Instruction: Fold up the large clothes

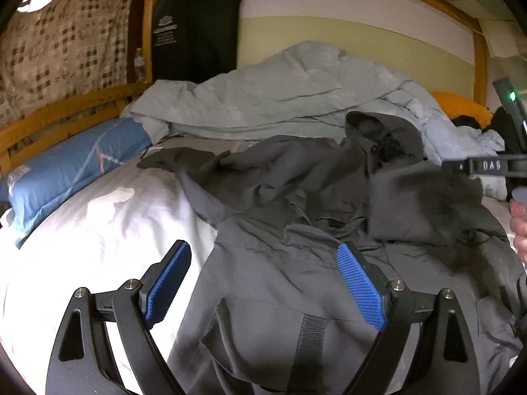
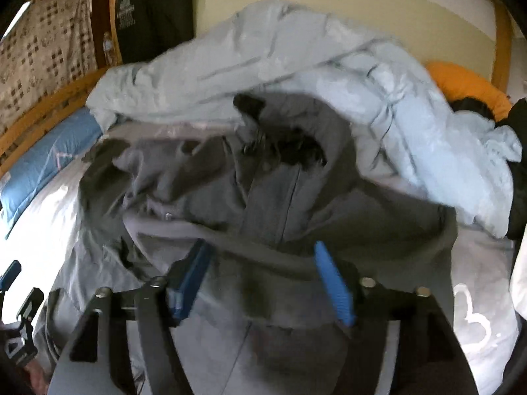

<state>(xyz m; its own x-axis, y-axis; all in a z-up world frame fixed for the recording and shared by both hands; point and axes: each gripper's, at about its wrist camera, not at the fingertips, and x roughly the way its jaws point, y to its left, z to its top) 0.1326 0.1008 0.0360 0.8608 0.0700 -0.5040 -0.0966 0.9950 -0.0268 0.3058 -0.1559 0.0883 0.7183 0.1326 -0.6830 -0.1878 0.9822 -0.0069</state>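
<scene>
A large grey hooded jacket (image 1: 290,283) lies crumpled on a white bed sheet (image 1: 98,223), with its hood (image 1: 385,131) toward the far side. My left gripper (image 1: 265,276) hovers open just above the jacket's near part, one blue pad over the sheet and one over the cloth. The right wrist view is blurred. In it, my right gripper (image 2: 262,276) stands open above the jacket (image 2: 263,191), and a grey fold runs between its pads without being pinched. The right gripper's body (image 1: 484,166) and a hand (image 1: 520,227) show at the right edge of the left wrist view.
A bunched pale blue duvet (image 1: 280,98) fills the far side of the bed. A blue pillow (image 1: 72,168) lies along the wooden rail (image 1: 66,112) on the left, and an orange pillow (image 1: 461,105) sits at the far right. A black garment bag (image 1: 194,26) hangs on the wall.
</scene>
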